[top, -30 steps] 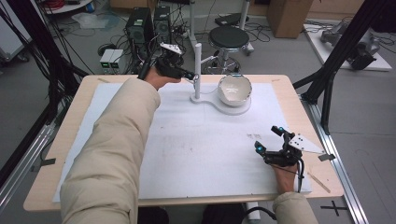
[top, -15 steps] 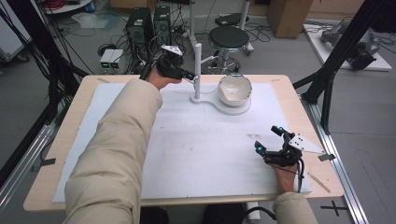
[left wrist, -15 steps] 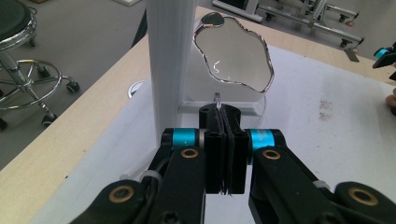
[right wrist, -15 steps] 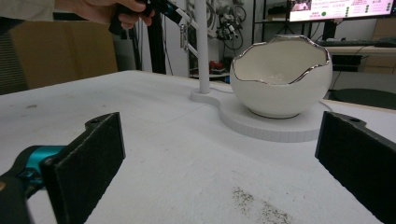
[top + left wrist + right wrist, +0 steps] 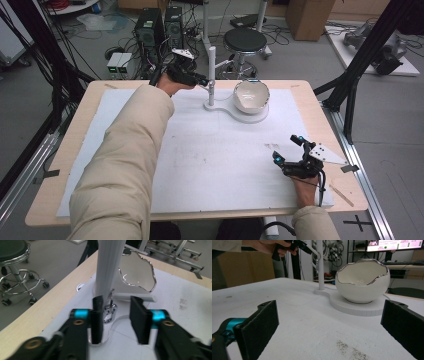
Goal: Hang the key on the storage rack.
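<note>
A white stand has a thin upright post (image 5: 212, 75) and a flat base (image 5: 227, 111) that carries a white eggshell-shaped bowl (image 5: 251, 95) with a silver rim. My left gripper (image 5: 204, 81) reaches to the post at the table's far side. In the left gripper view its jaws (image 5: 116, 302) stand apart beside the post (image 5: 110, 265), having just been opening. A small silver ring (image 5: 110, 308) hangs between them, untouched by either pad. My right gripper (image 5: 286, 148) rests open on the mat at the near right, facing the bowl (image 5: 362, 282) with nothing between its jaws (image 5: 330, 307).
A white mat (image 5: 210, 160) covers most of the wooden table (image 5: 75, 150). A black stool (image 5: 245, 40) and computer cases (image 5: 150, 25) stand on the floor beyond the far edge. Black frame legs (image 5: 350, 85) rise at the right.
</note>
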